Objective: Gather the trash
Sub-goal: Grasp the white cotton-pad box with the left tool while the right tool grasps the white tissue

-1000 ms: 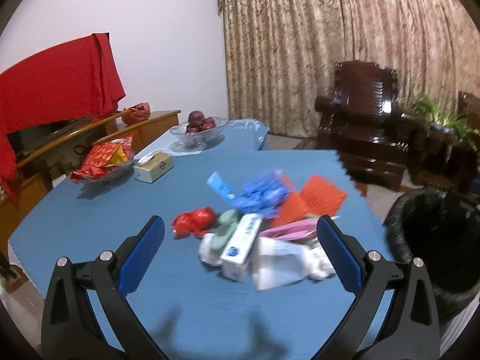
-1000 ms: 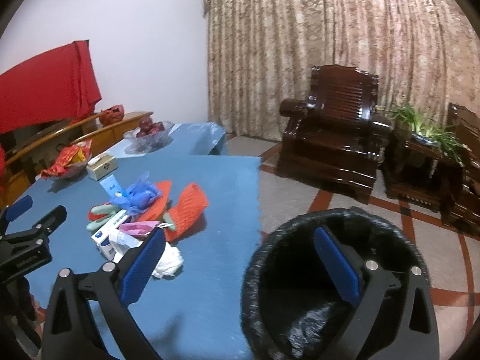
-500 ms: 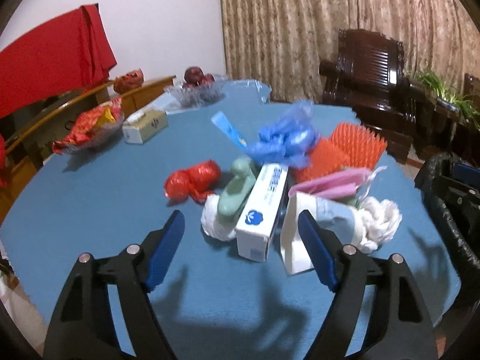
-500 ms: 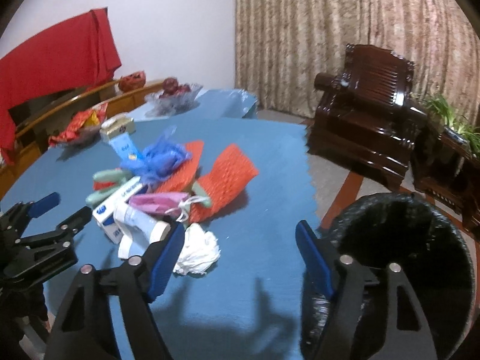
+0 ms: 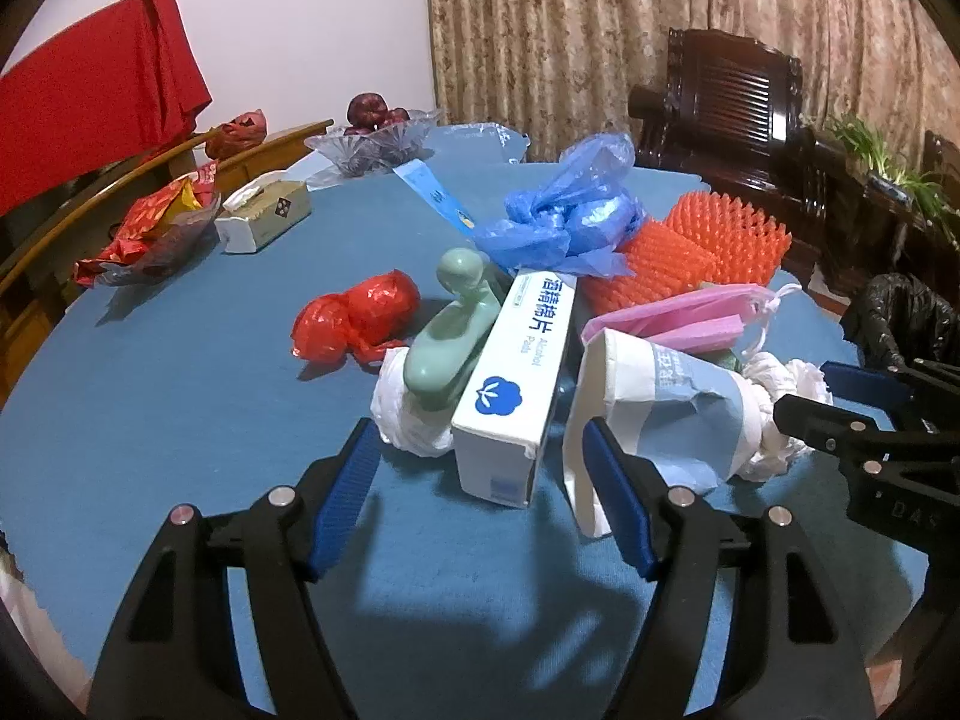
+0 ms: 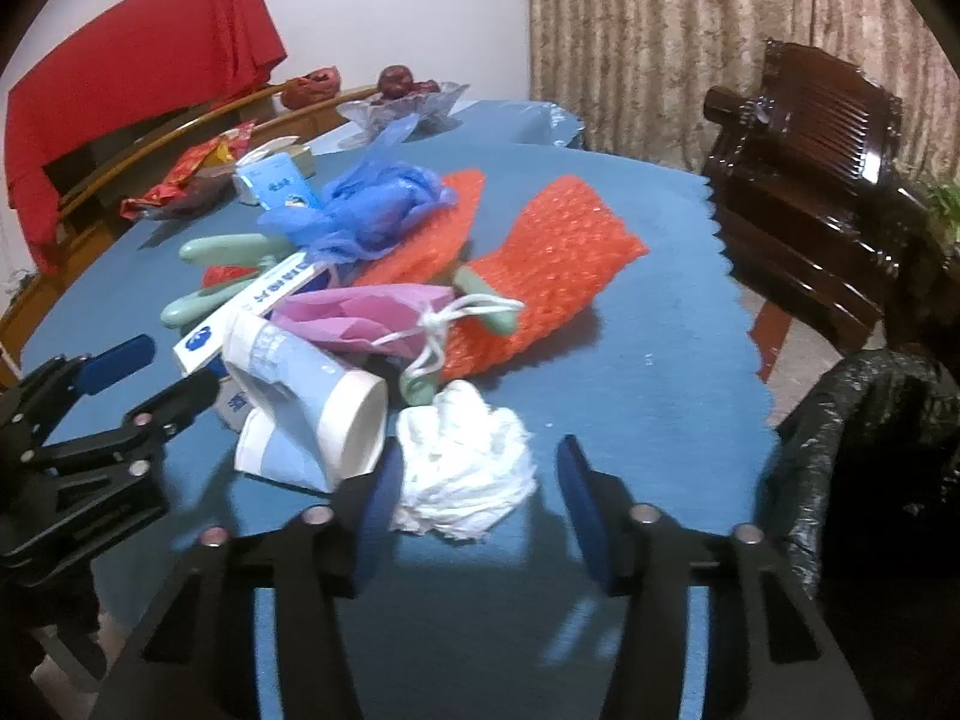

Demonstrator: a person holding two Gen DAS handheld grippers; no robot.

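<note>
A heap of trash lies on the blue table (image 5: 180,420). My left gripper (image 5: 479,431) is low in front of it, jaws closing. The white alcohol-pad box (image 5: 516,384) stands between the pads with a gap on each side. Beside the box are a green plastic piece (image 5: 450,330), a red wrapper (image 5: 354,318), squashed paper cups (image 5: 660,414), a pink mask (image 5: 678,318), a blue bag (image 5: 564,210) and orange foam net (image 5: 690,246). My right gripper (image 6: 477,447) straddles a crumpled white tissue (image 6: 462,468), jaws closing, the right pad clear of it.
A black-lined bin (image 6: 870,450) stands off the table's right edge. At the far left are a tissue box (image 5: 264,219), a glass fruit bowl (image 5: 372,138) and a snack dish (image 5: 156,228). A dark wooden armchair (image 5: 720,96) stands behind.
Both grippers have come down toward the heap and their jaws have narrowed. The right one swung from above the bin to the tissue on the table.
</note>
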